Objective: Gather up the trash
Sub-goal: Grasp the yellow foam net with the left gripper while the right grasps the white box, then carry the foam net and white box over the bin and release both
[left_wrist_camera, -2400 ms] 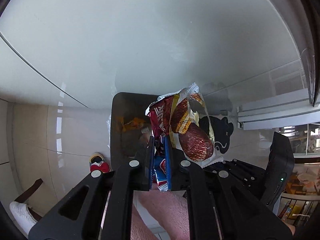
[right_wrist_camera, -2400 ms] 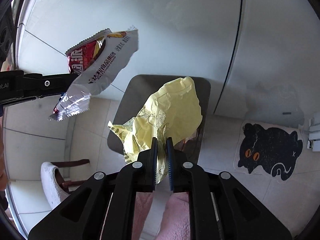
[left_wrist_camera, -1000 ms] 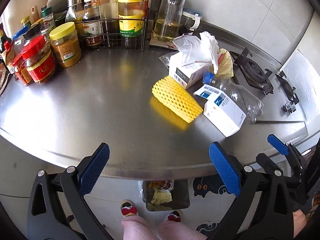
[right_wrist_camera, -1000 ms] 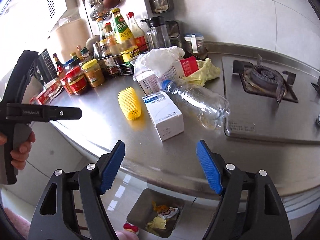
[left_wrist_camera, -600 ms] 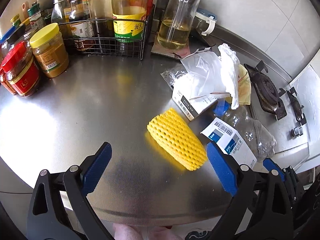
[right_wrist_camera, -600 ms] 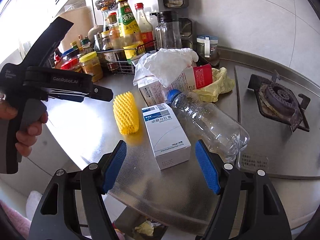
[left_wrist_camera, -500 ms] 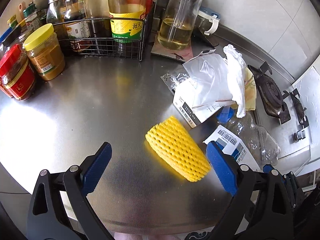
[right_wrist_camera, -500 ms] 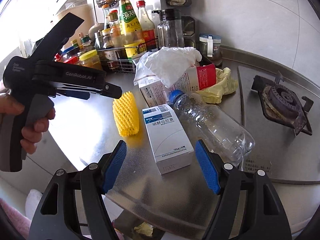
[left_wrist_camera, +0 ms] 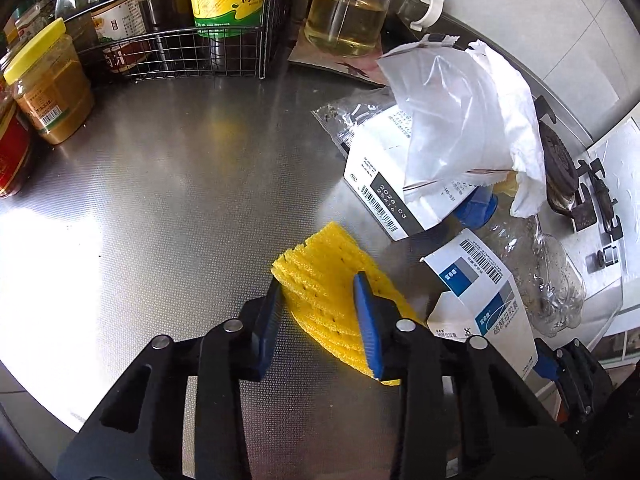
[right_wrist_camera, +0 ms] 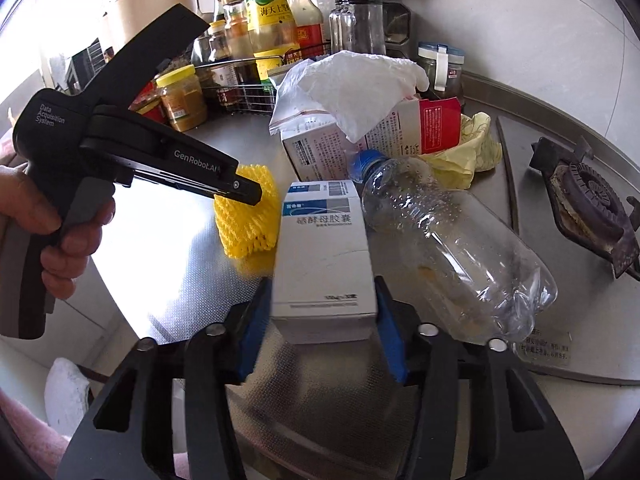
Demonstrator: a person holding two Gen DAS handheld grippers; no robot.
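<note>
1. Left claw (left_wrist_camera: 320, 292): narrowed onto the yellow foam net (left_wrist_camera: 332, 280), both pads touching it; net lies on the steel tabletop (left_wrist_camera: 160, 200).
2. Right claw (right_wrist_camera: 320, 316): clamps the near end of the white medicine box (right_wrist_camera: 324, 248), pads against both sides.
3. Clear plastic bottle (right_wrist_camera: 448, 236): lying at 3 o'clock of the box, touching it.
4. Carton under a white bag (right_wrist_camera: 352, 92): at 12 o'clock.

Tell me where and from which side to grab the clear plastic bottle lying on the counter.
Grip the plastic bottle across its wide middle body, coming from its open right, stove-side flank. It lies on its side with the blue cap under the cartons and the white medicine box tight against its left, so the neck is probably crowded.
</note>
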